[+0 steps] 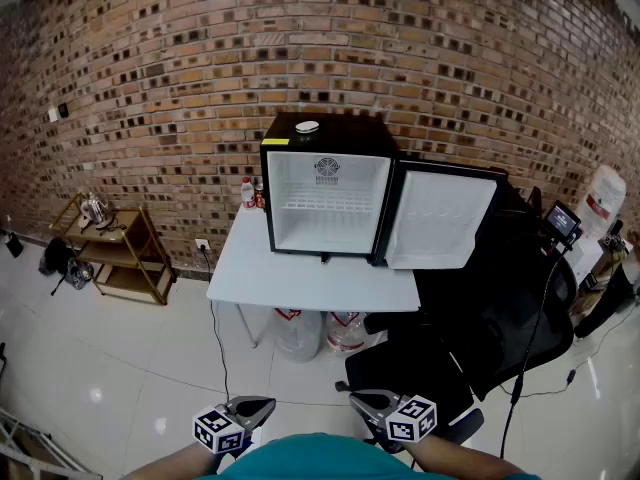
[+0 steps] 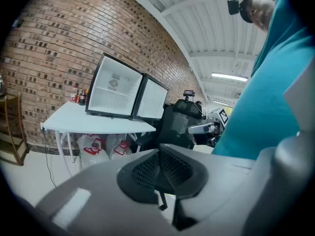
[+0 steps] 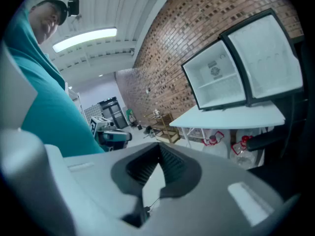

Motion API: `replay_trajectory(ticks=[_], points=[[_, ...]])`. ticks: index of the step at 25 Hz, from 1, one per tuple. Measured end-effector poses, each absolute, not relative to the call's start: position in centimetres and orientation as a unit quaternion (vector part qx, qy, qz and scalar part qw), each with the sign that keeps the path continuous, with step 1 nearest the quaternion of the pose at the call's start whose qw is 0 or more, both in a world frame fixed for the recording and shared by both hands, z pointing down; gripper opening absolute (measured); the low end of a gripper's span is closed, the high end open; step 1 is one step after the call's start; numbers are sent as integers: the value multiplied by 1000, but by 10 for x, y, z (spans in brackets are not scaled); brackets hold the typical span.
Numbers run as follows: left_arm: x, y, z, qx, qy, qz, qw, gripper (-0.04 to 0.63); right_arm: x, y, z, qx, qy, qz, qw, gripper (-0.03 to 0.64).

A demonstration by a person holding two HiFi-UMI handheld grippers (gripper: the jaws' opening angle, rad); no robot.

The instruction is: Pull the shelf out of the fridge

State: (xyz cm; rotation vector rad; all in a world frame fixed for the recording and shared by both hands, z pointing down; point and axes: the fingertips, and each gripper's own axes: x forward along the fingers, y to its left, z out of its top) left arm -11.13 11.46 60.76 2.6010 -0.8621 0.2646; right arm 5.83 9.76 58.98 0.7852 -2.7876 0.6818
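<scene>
A small black fridge (image 1: 325, 183) stands on a white table (image 1: 310, 278) against the brick wall, its door (image 1: 440, 218) swung open to the right. Inside, a white wire shelf (image 1: 325, 206) lies across the middle. The fridge (image 2: 113, 92) also shows in the left gripper view, and the fridge (image 3: 219, 77) in the right gripper view. Both grippers hang low and near the person's body, far from the fridge. My left gripper (image 1: 262, 405) is shut and empty. My right gripper (image 1: 355, 399) is shut and empty too.
A black office chair (image 1: 470, 338) stands right of the table. Two large water bottles (image 1: 320, 333) sit under it. A wooden shelf cart (image 1: 115, 253) is at the left wall. Small bottles (image 1: 250, 193) stand beside the fridge. A cable (image 1: 215, 338) hangs from the table.
</scene>
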Motion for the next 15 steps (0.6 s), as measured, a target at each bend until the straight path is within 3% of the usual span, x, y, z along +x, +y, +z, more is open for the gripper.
replay_trajectory(ticks=[8,15], points=[[-57,110,597,922,-328,81,189,5,106,90,583,241,-941,226,77,2],[-57,92,591,916,-348,70,186,5,118,69,595,239,-938,236,88,2]])
